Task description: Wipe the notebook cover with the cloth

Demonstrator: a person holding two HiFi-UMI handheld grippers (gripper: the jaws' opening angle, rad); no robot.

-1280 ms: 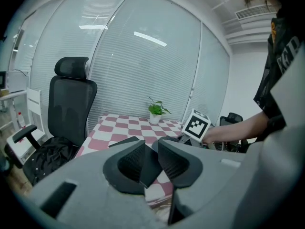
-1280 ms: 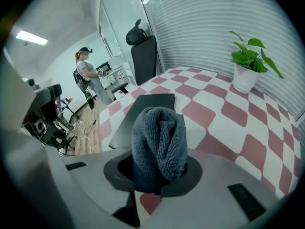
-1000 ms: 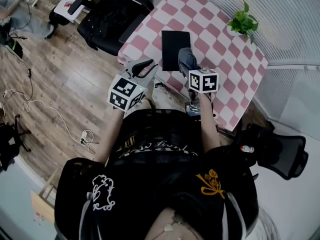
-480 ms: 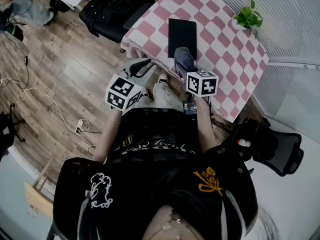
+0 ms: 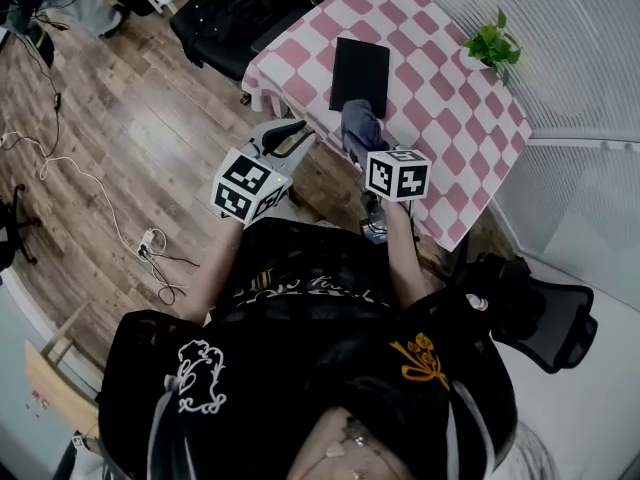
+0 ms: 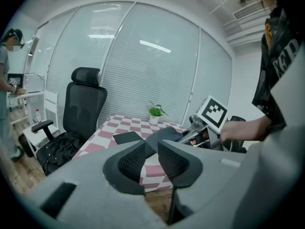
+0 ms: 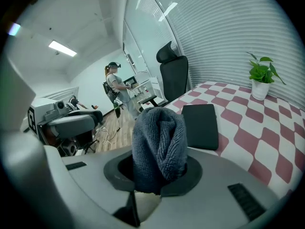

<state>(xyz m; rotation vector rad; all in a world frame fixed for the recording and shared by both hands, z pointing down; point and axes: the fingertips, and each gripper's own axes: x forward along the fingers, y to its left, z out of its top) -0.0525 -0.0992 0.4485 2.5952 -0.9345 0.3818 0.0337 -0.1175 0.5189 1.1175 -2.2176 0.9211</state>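
Observation:
The black notebook (image 5: 360,71) lies flat on the pink-and-white checked table (image 5: 440,118), also in the right gripper view (image 7: 200,125) and the left gripper view (image 6: 127,137). A dark grey-blue cloth (image 5: 357,126) bulges from my right gripper (image 5: 362,140), which is shut on it, at the notebook's near end. In the right gripper view the cloth (image 7: 159,142) fills the jaws of the right gripper (image 7: 157,167), with the notebook just beyond. My left gripper (image 5: 285,138) hangs left of the table over the floor; its jaws (image 6: 151,149) stand slightly apart with nothing between them.
A small potted plant (image 5: 490,43) stands at the table's far corner. A black office chair (image 5: 240,13) stands left of the table and another one (image 5: 535,313) at my right. Cables (image 5: 90,188) trail over the wooden floor. A person (image 7: 115,87) stands further off.
The head view has drifted a little. My right gripper keeps the cloth at the notebook's near end, shifted slightly left. The left gripper has hardly moved.

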